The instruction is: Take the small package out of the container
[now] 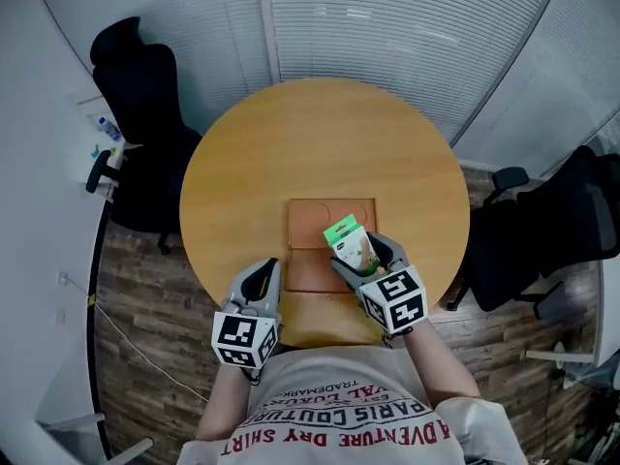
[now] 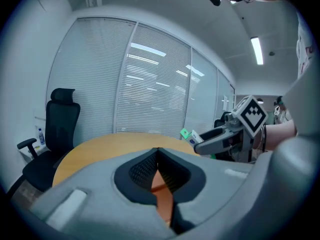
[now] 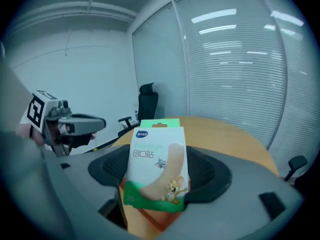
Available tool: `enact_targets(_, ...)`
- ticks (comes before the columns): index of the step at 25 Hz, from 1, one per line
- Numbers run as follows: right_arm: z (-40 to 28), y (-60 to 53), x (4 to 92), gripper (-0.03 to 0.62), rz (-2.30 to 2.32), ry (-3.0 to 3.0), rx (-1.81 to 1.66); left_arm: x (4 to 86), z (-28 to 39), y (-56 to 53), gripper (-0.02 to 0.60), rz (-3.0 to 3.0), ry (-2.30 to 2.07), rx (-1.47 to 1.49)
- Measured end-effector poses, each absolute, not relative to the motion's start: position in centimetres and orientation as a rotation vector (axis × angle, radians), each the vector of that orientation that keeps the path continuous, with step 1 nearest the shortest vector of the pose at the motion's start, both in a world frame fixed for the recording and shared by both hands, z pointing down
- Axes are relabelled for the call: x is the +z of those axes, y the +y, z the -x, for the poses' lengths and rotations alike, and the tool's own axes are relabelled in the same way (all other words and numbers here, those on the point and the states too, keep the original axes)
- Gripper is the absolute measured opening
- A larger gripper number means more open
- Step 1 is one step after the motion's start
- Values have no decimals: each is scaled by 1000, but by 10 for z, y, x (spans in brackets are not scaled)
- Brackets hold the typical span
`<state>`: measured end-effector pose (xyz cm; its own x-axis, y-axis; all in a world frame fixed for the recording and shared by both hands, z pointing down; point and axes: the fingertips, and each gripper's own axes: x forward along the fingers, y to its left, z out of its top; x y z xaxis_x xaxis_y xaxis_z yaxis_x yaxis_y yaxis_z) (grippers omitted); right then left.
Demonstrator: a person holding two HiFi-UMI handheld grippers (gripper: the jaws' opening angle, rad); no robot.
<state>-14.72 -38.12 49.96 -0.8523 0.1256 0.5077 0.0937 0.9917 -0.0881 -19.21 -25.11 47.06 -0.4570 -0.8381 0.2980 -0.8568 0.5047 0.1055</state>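
Jaws of right gripper (image 1: 363, 257) clamped on package (image 3: 157, 164), white and green, held upright with its printed face toward that gripper's camera. Head view: package is over the right half of orange container (image 1: 310, 223), which lies flat on round wooden counter (image 1: 291, 143) near the person's edge. Can't tell if package touches container. Left gripper (image 2: 158, 154) jaws together, nothing between them, tips just by container's lower left corner. Black chair (image 1: 136, 114) left of counter, another at right.
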Motion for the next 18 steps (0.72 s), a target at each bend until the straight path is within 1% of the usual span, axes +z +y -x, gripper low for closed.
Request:
enact_targets(4,139,-391,449,359,38,-2770,96,444,195,-260,11,-1508,-2458,45)
enact_targets(7,133,-399,428,359,-47,-2860,45,428,197,-268,11,-1572,-2460,36)
enact_targets(11,122,-406,419,359,-173,-2913,30,417,199,-275,11,-1634,-2447,37)
enact_targets(18,120,-403,417,360,-205,-2947,-3,414,202,-281,11,-1679,-2420,50)
